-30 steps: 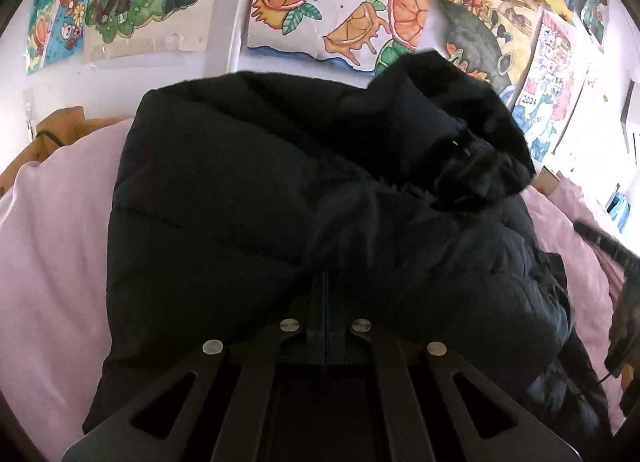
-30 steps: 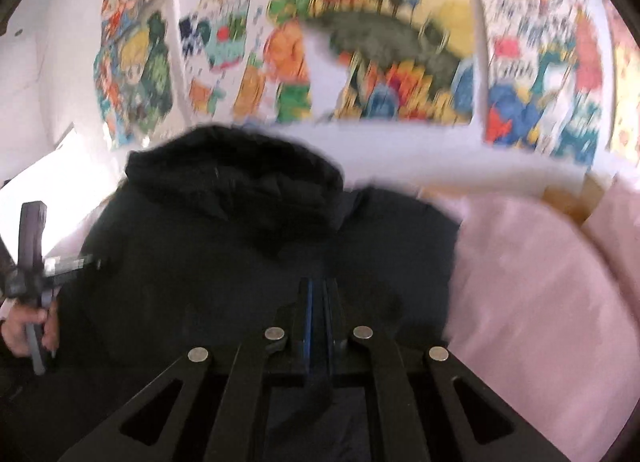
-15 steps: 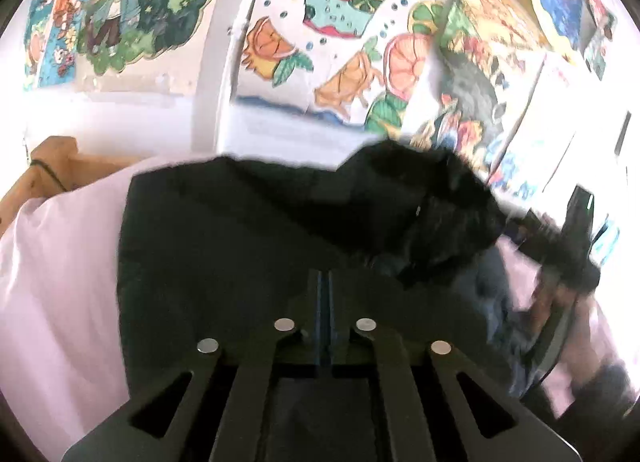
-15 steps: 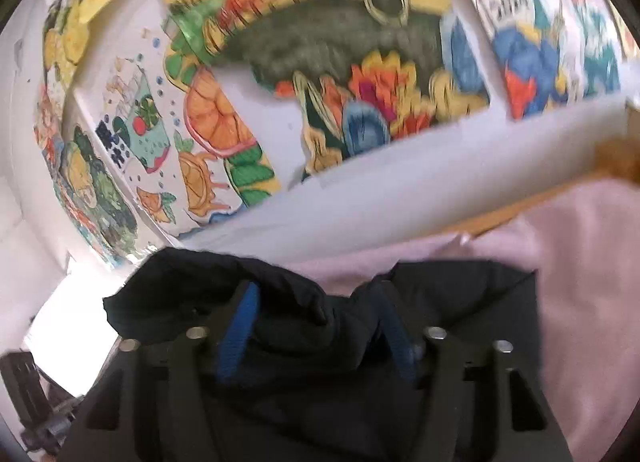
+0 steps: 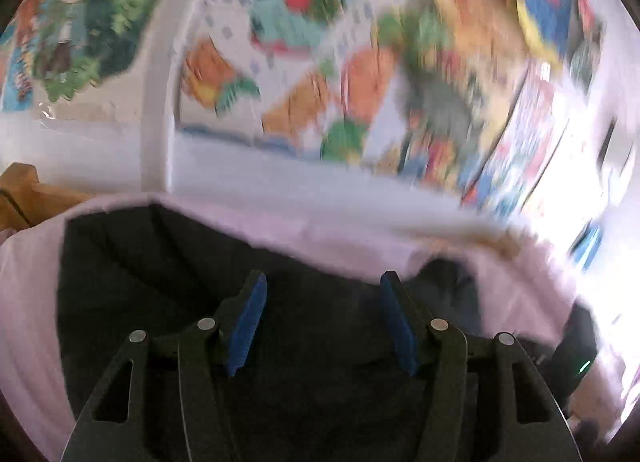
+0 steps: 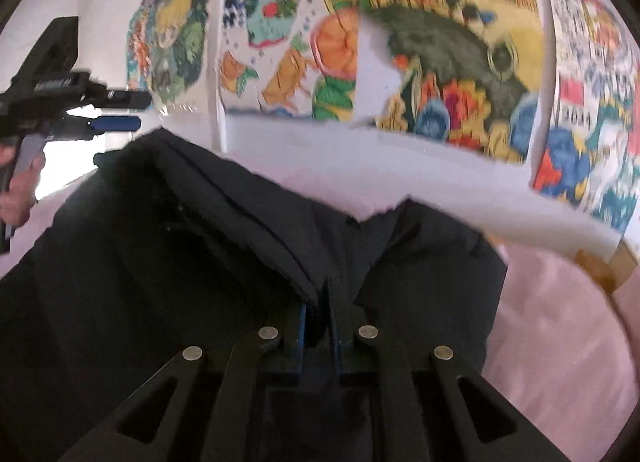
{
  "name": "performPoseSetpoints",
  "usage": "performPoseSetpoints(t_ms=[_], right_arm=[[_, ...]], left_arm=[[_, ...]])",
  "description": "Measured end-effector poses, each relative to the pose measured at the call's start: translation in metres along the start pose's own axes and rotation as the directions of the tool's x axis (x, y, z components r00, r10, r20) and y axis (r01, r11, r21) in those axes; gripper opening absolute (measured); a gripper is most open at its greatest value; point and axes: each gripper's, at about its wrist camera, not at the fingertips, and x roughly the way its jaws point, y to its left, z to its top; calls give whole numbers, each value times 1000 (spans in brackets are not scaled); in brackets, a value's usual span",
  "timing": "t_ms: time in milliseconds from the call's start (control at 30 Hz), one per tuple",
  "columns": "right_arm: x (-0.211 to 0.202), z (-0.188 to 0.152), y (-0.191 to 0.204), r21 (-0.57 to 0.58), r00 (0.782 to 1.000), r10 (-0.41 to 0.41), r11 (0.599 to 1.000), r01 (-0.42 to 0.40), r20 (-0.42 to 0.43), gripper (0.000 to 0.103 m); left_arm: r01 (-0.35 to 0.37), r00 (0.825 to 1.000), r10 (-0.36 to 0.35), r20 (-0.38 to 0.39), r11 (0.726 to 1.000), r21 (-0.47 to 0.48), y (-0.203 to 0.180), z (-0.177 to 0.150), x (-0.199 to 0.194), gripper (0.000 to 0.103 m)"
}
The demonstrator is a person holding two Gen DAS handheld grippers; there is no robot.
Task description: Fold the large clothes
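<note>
A large black padded jacket lies on a pink sheet. My left gripper hovers over it with its jaws opening; its blue pads stand apart with nothing pressed between them. In the right wrist view my right gripper is shut on a raised fold of the jacket near its front edge. The same view shows the left gripper up at the far left, held by a hand, above the jacket's left side.
The pink sheet covers a bed that runs to a white wall hung with colourful posters. A wooden frame edge shows at the left and again at the far right. Bright light washes out the right side.
My left gripper opened, let go of the jacket and rose. My right gripper opened around the hood, then shut on a fold. The jacket's hood end has dropped lower.
</note>
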Motion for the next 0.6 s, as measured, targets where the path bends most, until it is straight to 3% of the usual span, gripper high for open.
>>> performPoseSetpoints(t_ms=[67, 133, 233, 267, 467, 533, 600], right_arm=[[5, -8, 1, -3, 1000, 0, 1000, 0, -23, 11], [0, -13, -4, 30, 999, 36, 999, -36, -14, 12], [-15, -7, -25, 152, 992, 125, 980, -128, 30, 15], [-19, -3, -29, 179, 989, 140, 973, -147, 52, 20], [-12, 21, -32, 262, 975, 193, 941, -215, 107, 20], [-13, 23, -36, 279, 960, 263, 919, -280, 99, 20], [-13, 25, -35, 236, 943, 333, 914, -329, 26, 20]], left_arm=[[-55, 996, 59, -68, 997, 53, -5, -14, 19, 50], [-107, 991, 115, -74, 989, 103, -4, -26, 29, 50], [-87, 994, 93, -58, 992, 96, 9, -35, 32, 50], [-83, 994, 88, -61, 993, 87, 13, -37, 33, 50], [-90, 994, 97, -56, 989, 116, 21, -37, 39, 50], [-85, 994, 93, -53, 988, 130, 23, -41, 39, 50], [-80, 995, 88, -44, 985, 153, 24, -45, 39, 50]])
